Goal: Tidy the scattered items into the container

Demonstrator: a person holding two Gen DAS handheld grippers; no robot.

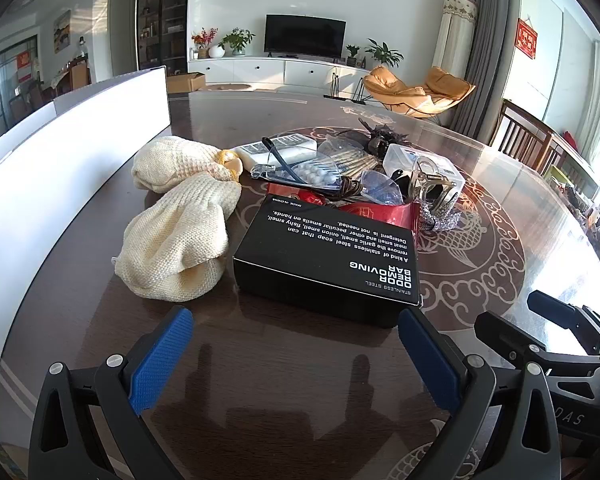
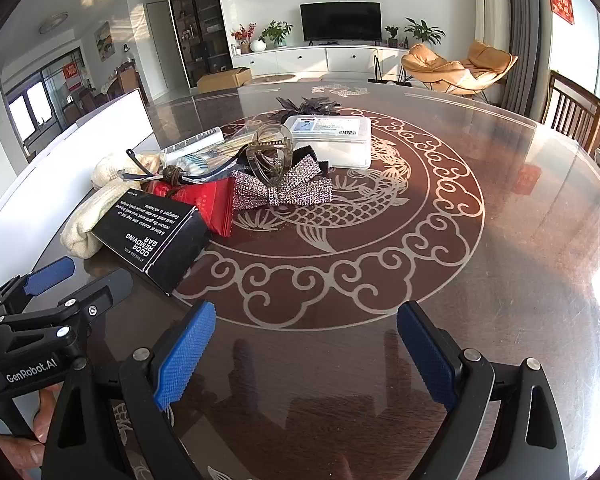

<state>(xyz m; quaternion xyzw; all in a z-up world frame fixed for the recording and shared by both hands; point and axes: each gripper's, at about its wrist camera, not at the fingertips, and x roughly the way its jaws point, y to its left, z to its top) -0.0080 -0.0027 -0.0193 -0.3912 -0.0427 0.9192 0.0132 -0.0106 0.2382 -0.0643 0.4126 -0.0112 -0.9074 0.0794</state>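
My left gripper (image 1: 296, 356) hovers open and empty over the dark table, just short of a black "Odor Removing Bar" box (image 1: 328, 256). Left of the box lie two cream knitted cloths (image 1: 172, 252). Behind it is a pile with a red packet (image 2: 208, 204), a sparkly bow (image 2: 292, 188), a clear hair claw (image 2: 270, 156), glasses (image 1: 292, 160) and a clear plastic box (image 2: 332, 140). My right gripper (image 2: 306, 352) is open over bare table, right of the black box (image 2: 156, 236). A white container (image 1: 80, 128) stands along the left.
The glass-topped table (image 2: 420, 240) with a fish pattern spreads to the right. A dark hair ornament (image 2: 308, 106) lies behind the pile. Wooden chairs (image 2: 576, 112) stand at the far right edge. A person's fingers (image 2: 40, 424) hold the left gripper's handle.
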